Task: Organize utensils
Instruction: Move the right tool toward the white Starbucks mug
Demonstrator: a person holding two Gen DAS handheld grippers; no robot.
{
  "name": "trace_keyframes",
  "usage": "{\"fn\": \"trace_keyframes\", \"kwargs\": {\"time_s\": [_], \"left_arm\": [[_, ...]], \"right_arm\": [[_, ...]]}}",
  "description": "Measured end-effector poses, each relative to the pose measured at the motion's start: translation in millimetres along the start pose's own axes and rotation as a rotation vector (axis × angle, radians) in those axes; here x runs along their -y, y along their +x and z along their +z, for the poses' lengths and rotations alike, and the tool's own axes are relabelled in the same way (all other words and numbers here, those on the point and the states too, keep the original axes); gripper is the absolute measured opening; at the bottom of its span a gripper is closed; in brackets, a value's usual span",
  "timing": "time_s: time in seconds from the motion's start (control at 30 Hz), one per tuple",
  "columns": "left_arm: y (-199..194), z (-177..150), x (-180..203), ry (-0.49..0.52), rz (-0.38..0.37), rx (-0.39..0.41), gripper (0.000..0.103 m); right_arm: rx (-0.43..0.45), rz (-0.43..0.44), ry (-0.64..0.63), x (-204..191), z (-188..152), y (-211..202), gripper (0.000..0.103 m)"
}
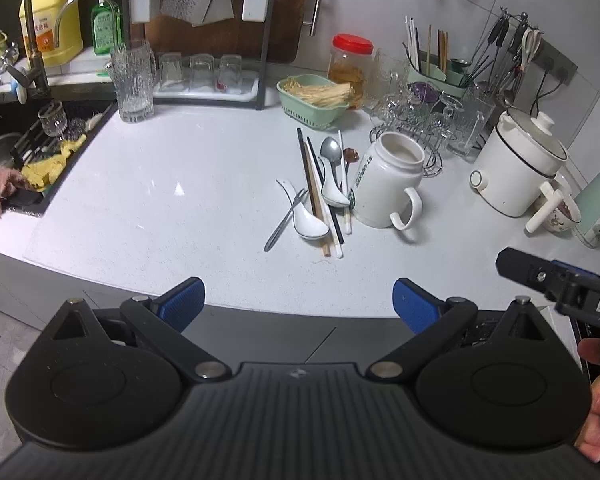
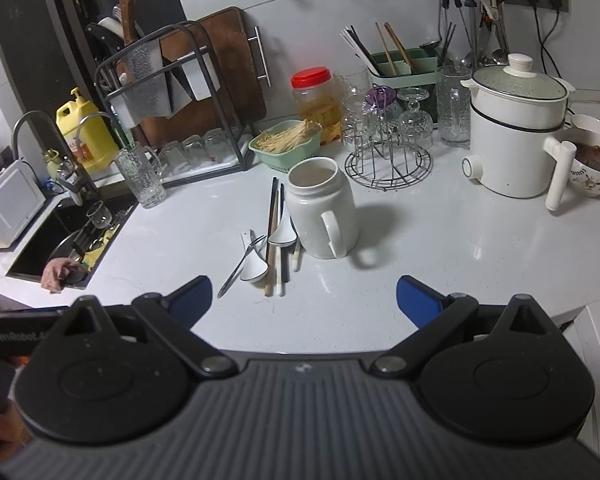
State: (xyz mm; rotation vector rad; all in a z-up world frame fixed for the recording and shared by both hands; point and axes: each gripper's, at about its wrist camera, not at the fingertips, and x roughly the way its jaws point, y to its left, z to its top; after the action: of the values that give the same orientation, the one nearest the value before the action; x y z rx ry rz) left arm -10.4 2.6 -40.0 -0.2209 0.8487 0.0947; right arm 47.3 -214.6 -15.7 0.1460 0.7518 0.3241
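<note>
White counter (image 2: 440,240) – bare right of mug (image 2: 324,216).

This is a home kitchen. A white bench (image 1: 160,184) runs beside a sink (image 1: 16,168) with a tap (image 1: 28,40) and soap bottles, while glasses, a cutting board (image 2: 220,76), an electric pot (image 2: 512,136) and hanging ladles line the tiled wall.

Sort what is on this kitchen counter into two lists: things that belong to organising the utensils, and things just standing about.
Belongs to the job:
chopsticks
metal spoon
white soup spoons
small fork
white mug

Just standing about:
glass pitcher
red-lidded jar
electric pot
</note>
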Motion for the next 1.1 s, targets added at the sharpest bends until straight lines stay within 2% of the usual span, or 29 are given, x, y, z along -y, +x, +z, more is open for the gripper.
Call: {"fn": "trace_keyframes", "kwargs": {"time_s": [0.33,0.6,0.8,0.93,1.1], "left_arm": [[21,-5,-1,-0.026,0.048,-0.013,0.102],[46,-3,-6,-0.022,0.071,-0.074,0.102],[66,5,-15,-0.003,0.062,-0.093,0.102],[87,17,-17,0.009,0.059,-0.098,0.102],[113,35,-17,0.009,0.049,-0.09,0.102]], "right_arm": [[-0.04,0.048,-0.068,5,-8,12,0.097],[-0.054,0.094,-0.055,7,-3,36,0.098],[-0.009,0.055,-0.058,11,6,60,0.098],[-0.015,0.02,-0.069,15,15,78,0.098],[-0.023,0.041,-0.067,20,22,97,0.098]]}}
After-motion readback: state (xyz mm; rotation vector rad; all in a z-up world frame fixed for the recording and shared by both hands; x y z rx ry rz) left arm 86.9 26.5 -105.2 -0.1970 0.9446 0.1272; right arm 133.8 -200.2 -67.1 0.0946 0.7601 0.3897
